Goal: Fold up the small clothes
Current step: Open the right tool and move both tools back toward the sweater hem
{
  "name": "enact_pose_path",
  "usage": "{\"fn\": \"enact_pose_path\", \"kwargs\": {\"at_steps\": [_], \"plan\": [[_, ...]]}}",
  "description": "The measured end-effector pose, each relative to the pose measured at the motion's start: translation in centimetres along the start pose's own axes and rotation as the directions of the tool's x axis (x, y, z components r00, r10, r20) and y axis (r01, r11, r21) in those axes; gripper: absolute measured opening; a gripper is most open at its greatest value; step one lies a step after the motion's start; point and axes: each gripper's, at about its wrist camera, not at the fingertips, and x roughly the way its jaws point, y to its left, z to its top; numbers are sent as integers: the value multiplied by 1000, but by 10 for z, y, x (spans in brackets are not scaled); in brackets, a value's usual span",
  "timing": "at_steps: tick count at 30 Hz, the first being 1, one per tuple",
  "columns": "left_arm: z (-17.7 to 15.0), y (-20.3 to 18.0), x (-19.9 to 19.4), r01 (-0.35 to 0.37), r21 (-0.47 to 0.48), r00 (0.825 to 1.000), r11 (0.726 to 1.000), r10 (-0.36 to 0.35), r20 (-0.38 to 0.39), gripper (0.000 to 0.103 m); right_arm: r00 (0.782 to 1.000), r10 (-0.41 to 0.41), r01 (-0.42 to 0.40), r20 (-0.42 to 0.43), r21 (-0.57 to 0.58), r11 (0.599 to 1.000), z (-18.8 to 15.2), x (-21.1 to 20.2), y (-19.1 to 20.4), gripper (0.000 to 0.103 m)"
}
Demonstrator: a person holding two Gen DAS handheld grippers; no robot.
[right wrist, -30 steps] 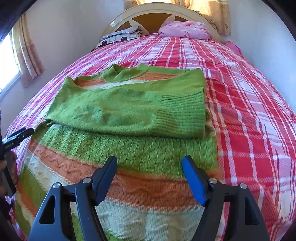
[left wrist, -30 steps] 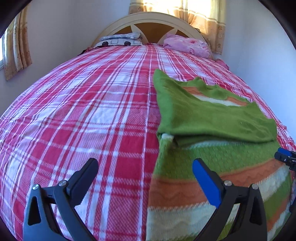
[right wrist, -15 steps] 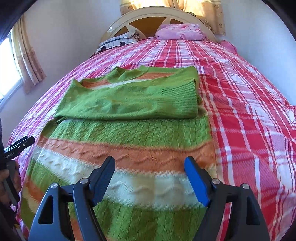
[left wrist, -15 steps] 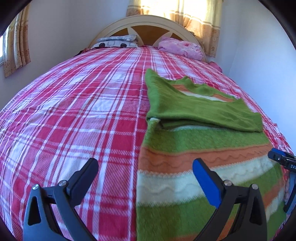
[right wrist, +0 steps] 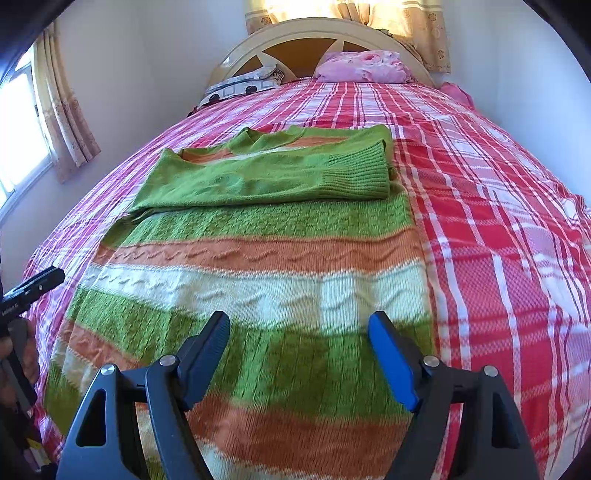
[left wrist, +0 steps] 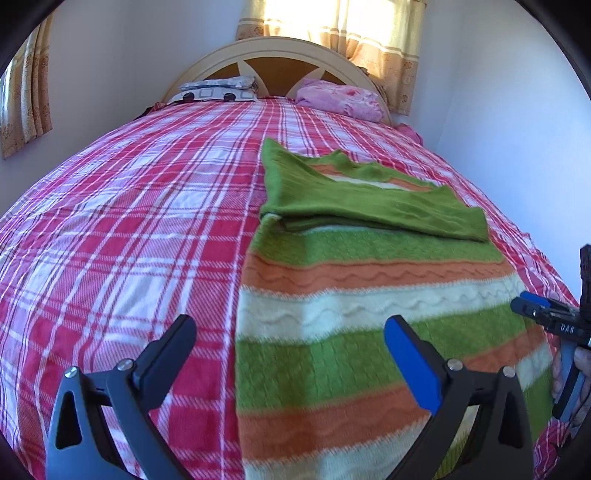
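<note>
On a plaid-covered bed (left wrist: 122, 229), a striped sweater (right wrist: 258, 280) lies flat, sleeves folded across its chest, as the left gripper (left wrist: 290, 354) and right gripper (right wrist: 299, 347) hover above its hem, jaws spread, grasping nothing.

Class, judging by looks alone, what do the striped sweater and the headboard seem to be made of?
Striped sweater: likely knitted wool or acrylic, matte and fuzzy, with raised cable ridges and ribbed cuffs.
Headboard: probably painted wood, cream frame with smooth, slightly glossy surface and brown panels.
</note>
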Motion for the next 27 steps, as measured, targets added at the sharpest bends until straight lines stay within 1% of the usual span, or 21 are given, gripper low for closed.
{"fn": "enact_pose_path", "kwargs": {"at_steps": [8, 11, 14, 22, 27], "plan": [[-22, -9, -15, 3, 35, 1000, 999, -2, -14, 103, 1000, 13, -13, 15, 7, 1000, -16, -11, 0, 78], [-30, -12, -24, -9, 53, 1000, 999, 10, -15, 103, 1000, 17, -17, 13, -2, 1000, -21, -16, 2, 78], [-38, -14, -33, 0, 63, 1000, 998, 1, -16, 103, 1000, 15, -15, 12, -9, 1000, -28, -22, 3, 78], [-51, -15, -40, -1, 73, 999, 997, 4, -38, 103, 1000, 14, -14, 1, -21, 1000, -47, -36, 9, 78], [-57, -16, -48, -8, 98, 999, 995, 12, -40, 103, 1000, 23, -23, -5, -50, 998, -59, -46, 20, 78]]}}
